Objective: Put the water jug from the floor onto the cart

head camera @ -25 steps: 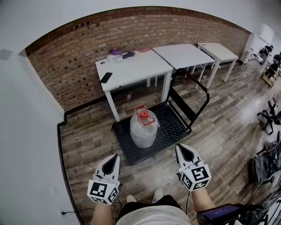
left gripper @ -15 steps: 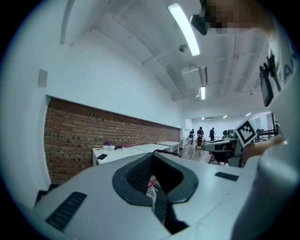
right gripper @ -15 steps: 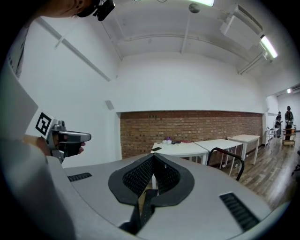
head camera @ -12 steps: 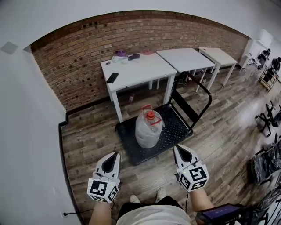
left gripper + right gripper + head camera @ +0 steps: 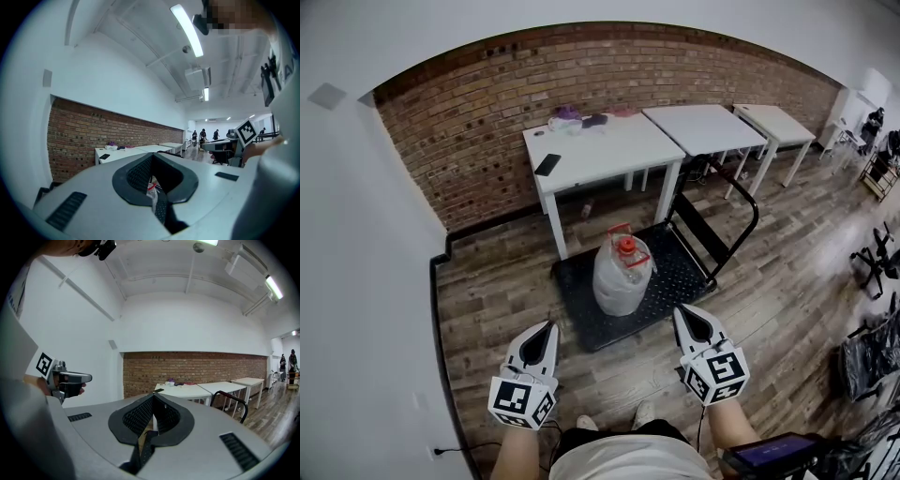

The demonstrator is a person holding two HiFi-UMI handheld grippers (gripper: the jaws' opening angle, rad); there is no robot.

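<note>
The clear water jug (image 5: 621, 277) with a red cap and red handle stands upright on the black platform of the cart (image 5: 581, 319). The cart's black push handle (image 5: 741, 199) rises at its far right end. In the head view my left gripper (image 5: 549, 325) hovers shut and empty over the wood floor, short of the cart's near left corner. My right gripper (image 5: 682, 310) is shut and empty by the cart's near right edge. A sliver of the jug (image 5: 152, 187) shows past the meeting jaws of the left gripper (image 5: 153, 156). The right gripper (image 5: 153, 397) points level at the tables.
Three white tables (image 5: 598, 150) line the brick wall (image 5: 487, 112) behind the cart, the nearest bearing a black phone (image 5: 547, 164) and small items. A white wall (image 5: 366, 309) bounds the left. An office chair (image 5: 874, 261) and a black bag (image 5: 870, 352) stand at the right.
The cart and jug have slid slightly away and to the right in the head view as the person backed off. Both grippers stayed shut and empty; the jug stayed on the cart.
</note>
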